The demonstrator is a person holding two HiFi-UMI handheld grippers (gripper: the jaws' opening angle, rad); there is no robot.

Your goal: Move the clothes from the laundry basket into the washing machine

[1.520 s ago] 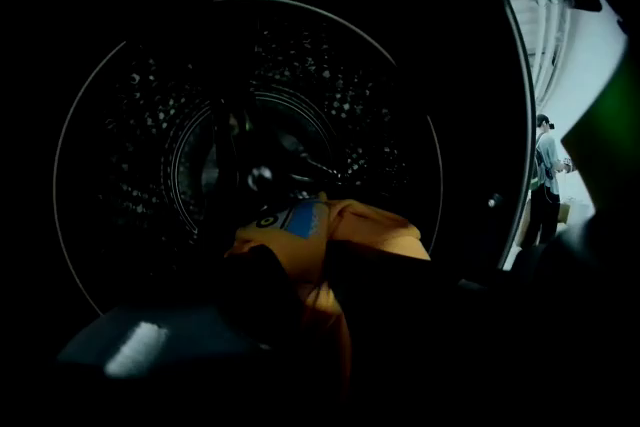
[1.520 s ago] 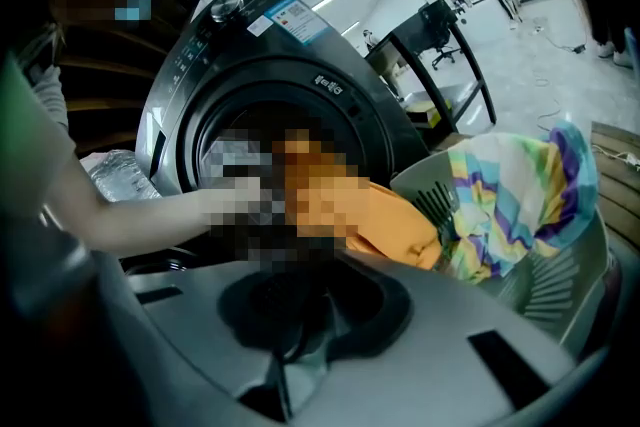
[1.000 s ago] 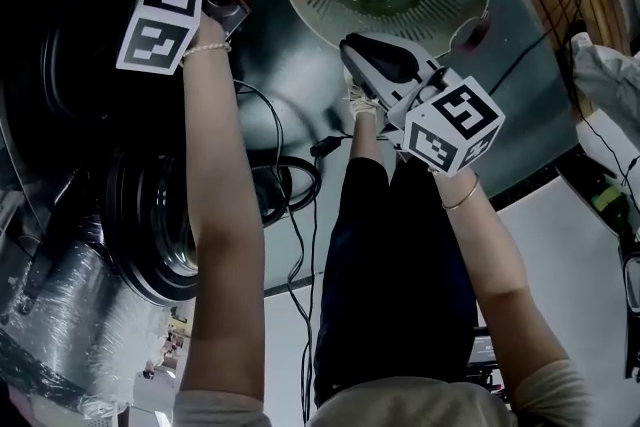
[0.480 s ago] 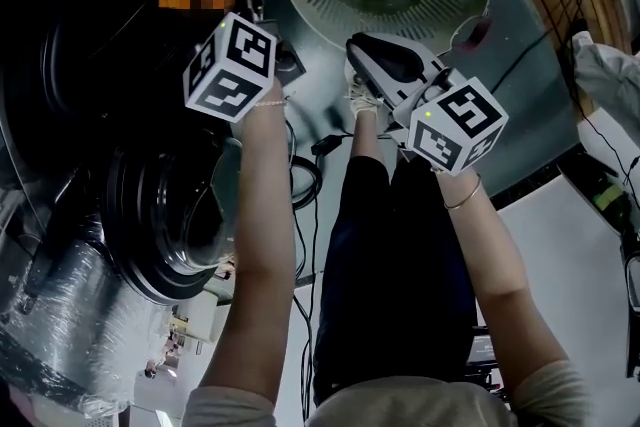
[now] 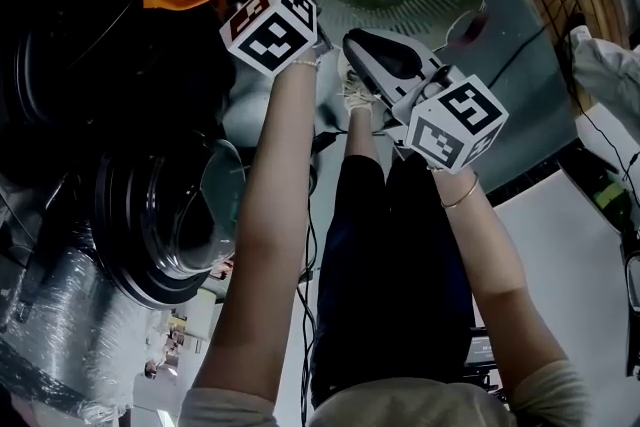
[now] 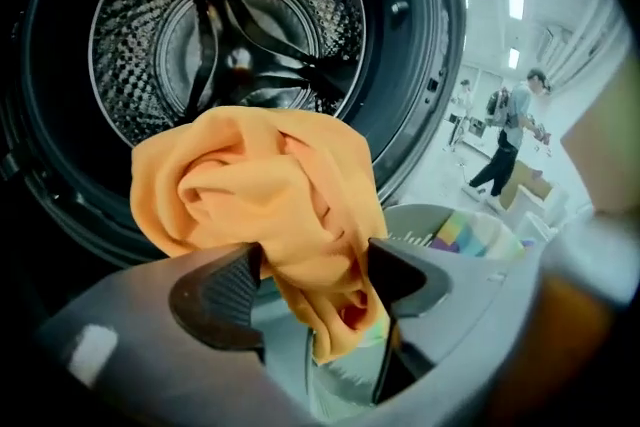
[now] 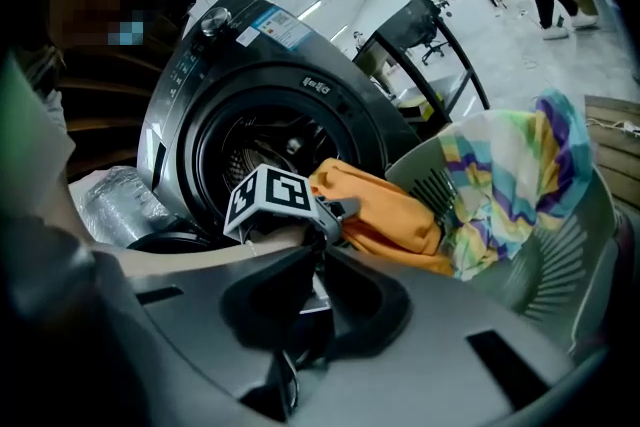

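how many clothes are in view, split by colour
orange garment: 1
multicoloured striped garment: 1
total: 2

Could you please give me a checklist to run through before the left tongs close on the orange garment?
1. The washing machine door is swung open and the drum is exposed: ok.
2. The orange garment sits between the left tongs, whose jaws have just been opening wide: ok.
3. The pads are clamped on it: not ok, not yet.
4. The right tongs are shut, empty and short of the clothes: ok.
5. The orange garment is untangled from the striped garment in the laundry basket: cannot tell.
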